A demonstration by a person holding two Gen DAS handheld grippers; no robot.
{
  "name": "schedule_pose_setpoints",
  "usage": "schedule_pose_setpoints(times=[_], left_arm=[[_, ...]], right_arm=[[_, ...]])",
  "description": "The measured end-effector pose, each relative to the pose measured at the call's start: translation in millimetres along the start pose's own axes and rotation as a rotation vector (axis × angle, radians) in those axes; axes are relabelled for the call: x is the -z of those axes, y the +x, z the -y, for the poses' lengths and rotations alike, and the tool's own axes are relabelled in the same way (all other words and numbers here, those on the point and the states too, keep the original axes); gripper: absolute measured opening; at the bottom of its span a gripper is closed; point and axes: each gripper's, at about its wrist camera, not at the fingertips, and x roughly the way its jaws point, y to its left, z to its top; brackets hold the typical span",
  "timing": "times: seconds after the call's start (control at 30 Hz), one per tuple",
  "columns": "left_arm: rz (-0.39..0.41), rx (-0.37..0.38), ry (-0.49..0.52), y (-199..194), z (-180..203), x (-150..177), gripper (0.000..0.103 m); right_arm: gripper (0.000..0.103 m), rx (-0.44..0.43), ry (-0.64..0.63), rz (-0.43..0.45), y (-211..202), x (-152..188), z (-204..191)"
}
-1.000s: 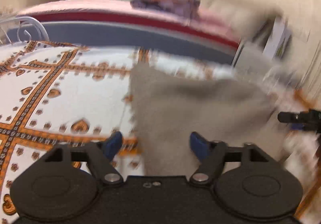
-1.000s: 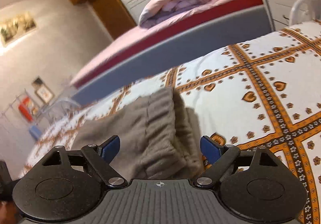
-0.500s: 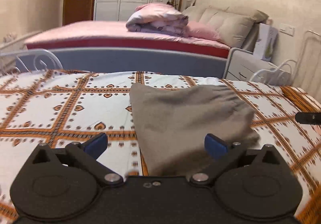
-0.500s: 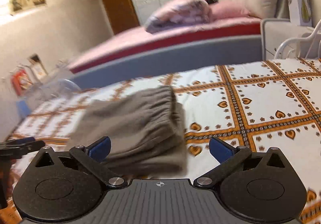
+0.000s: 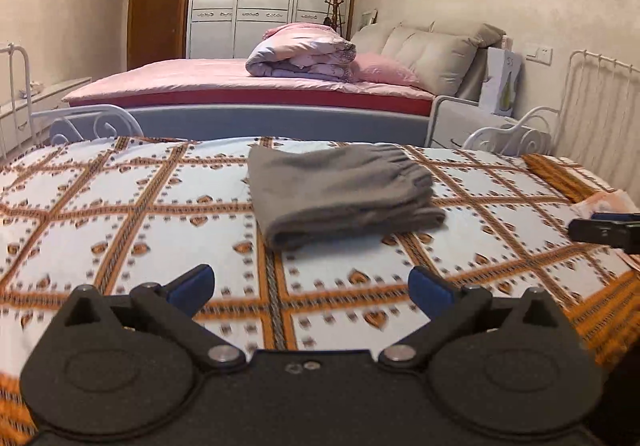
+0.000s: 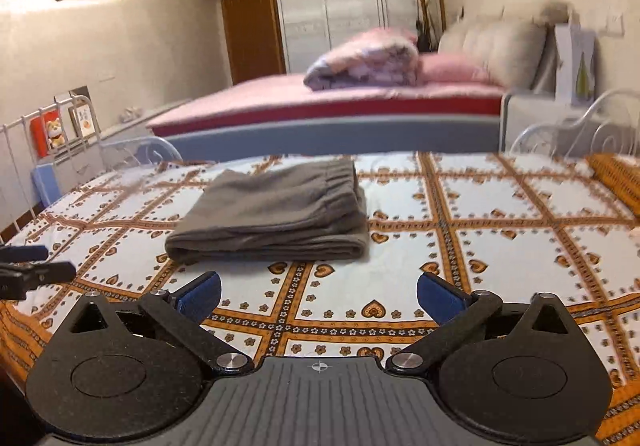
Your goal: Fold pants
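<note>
The grey pants (image 5: 340, 190) lie folded into a compact stack on the patterned bedspread (image 5: 120, 206), elastic waistband on the right side. They also show in the right wrist view (image 6: 276, 214). My left gripper (image 5: 310, 288) is open and empty, held above the bedspread and short of the pants' near fold. My right gripper (image 6: 318, 296) is open and empty, also short of the near fold. The right gripper's tip shows at the right edge of the left wrist view (image 5: 604, 230); the left gripper's tip shows at the left edge of the right wrist view (image 6: 28, 270).
A white metal bed frame (image 5: 596, 102) rims the daybed at its ends. Beyond stands a pink bed (image 5: 240, 80) with a rolled quilt (image 5: 304, 52) and pillows. A white nightstand (image 5: 468, 122) sits at the back right. An orange folded cloth (image 5: 560, 178) lies at the right.
Both grippers have pulled back from the pants, which lay between the jaws and now lie clear of them. Both jaws have opened wider. The views have levelled out.
</note>
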Motion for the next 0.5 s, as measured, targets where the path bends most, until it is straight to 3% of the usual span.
schedule_pose_setpoints(times=[0.23, 0.4, 0.5], left_arm=[[0.072, -0.012, -0.091, -41.6, 5.9, 23.4, 0.097], [0.055, -0.01, -0.092, -31.9, 12.2, 23.3, 0.097], [0.047, -0.001, -0.051, -24.8, 20.3, 23.2, 0.097]], right_arm=[[0.103, -0.032, -0.051, 0.0, -34.3, 31.7, -35.0], [0.103, -0.025, -0.091, 0.006, -33.7, 37.3, -50.1], [0.103, -0.015, -0.041, -0.001, -23.4, 32.3, -42.2]])
